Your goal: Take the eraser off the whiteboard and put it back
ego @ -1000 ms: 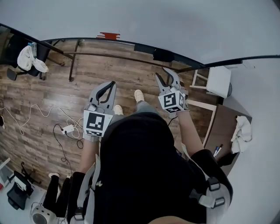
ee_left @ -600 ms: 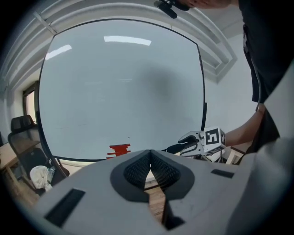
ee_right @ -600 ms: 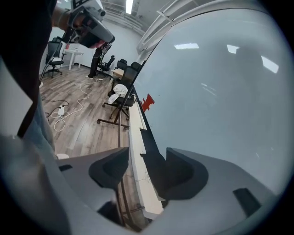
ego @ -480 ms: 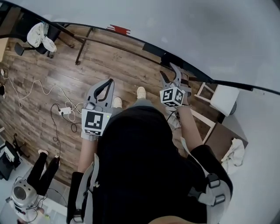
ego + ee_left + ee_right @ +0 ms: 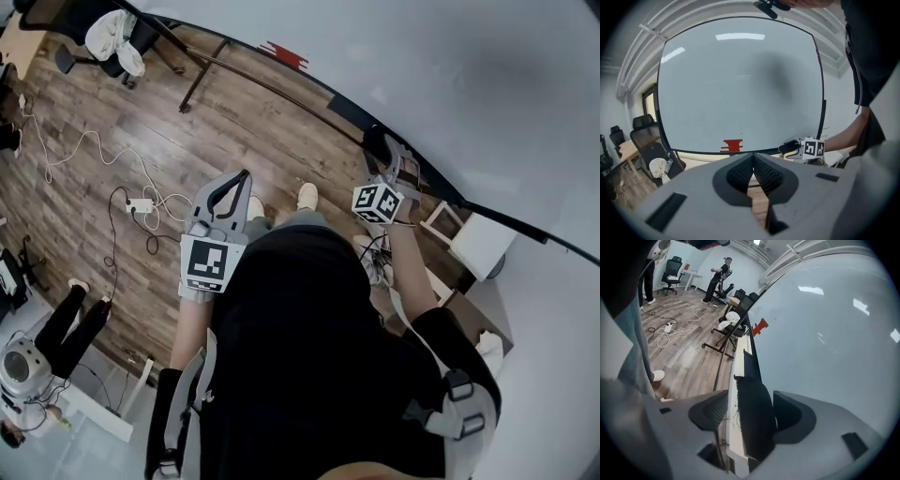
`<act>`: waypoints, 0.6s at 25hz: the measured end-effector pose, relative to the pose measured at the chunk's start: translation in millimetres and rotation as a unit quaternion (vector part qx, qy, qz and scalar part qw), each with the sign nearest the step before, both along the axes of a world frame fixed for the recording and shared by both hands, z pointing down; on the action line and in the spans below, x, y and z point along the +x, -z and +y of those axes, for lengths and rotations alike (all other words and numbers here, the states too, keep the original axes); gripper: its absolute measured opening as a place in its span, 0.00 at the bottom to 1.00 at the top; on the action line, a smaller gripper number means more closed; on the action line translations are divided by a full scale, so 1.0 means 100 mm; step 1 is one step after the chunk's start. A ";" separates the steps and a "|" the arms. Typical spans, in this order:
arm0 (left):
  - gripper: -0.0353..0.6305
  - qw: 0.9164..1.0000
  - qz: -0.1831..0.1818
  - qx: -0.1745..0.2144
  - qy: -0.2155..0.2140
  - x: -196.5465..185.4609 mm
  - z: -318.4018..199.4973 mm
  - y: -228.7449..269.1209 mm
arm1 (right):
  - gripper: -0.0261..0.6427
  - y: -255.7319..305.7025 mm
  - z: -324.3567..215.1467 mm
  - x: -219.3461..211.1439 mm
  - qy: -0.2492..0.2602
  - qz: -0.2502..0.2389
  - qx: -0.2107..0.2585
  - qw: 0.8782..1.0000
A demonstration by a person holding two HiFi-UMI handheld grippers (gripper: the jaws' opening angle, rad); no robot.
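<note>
The black eraser [image 5: 752,418] stands on edge on the tray [image 5: 737,376] along the bottom of the whiteboard [image 5: 825,333]. My right gripper [image 5: 750,404] straddles it with its jaws opening; a gap shows between the left pad and the eraser. In the head view the right gripper [image 5: 389,157] is at the whiteboard's [image 5: 422,75] lower edge, with the eraser [image 5: 374,142] dark at its tips. My left gripper [image 5: 240,182] hangs over the floor, shut and empty. The left gripper view shows its pads [image 5: 761,171] touching, and the right gripper [image 5: 797,146] at the board.
A red mark [image 5: 732,146] is on the whiteboard near its bottom edge. An office chair with a white cloth [image 5: 117,37] stands left of the board. Cables and a power strip [image 5: 141,204] lie on the wooden floor. A white stool [image 5: 478,246] is right. A person [image 5: 718,280] stands far back.
The right gripper has gone up and right to the whiteboard's lower edge and its jaws have widened. The left gripper has hardly moved. The head view has swung.
</note>
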State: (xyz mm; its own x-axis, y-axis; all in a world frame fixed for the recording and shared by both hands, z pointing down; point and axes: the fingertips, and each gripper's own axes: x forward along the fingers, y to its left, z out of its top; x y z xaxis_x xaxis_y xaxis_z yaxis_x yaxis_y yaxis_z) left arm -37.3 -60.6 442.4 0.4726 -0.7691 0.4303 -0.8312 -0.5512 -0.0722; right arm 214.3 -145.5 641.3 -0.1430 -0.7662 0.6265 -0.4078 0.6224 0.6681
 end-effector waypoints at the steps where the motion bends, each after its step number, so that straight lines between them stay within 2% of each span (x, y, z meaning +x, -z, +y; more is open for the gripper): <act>1: 0.06 1.000 -0.001 -0.001 0.005 -0.01 0.01 -0.01 | 0.47 -0.03 -0.02 0.01 0.002 0.007 0.002 1.000; 11: 0.07 0.999 0.000 -0.006 0.036 -0.12 0.09 -0.03 | 0.46 -0.15 -0.17 0.08 0.000 0.048 0.009 0.999; 14: 0.06 0.999 0.000 -0.009 0.036 -0.15 0.11 -0.05 | 0.36 -0.13 -0.20 0.09 -0.008 0.049 0.015 0.999; 15: 0.06 0.999 0.000 -0.010 0.036 -0.16 0.11 -0.06 | 0.36 -0.12 -0.20 0.08 -0.010 0.049 0.016 0.999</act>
State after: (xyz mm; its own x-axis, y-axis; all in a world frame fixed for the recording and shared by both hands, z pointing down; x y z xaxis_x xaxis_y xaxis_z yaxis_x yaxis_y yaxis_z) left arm -53.1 -49.2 448.3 0.4170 -0.7922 0.4456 -0.8685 -0.4918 -0.0616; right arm 222.6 -165.8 653.5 -0.0666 -0.7877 0.6125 -0.3505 0.5932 0.7248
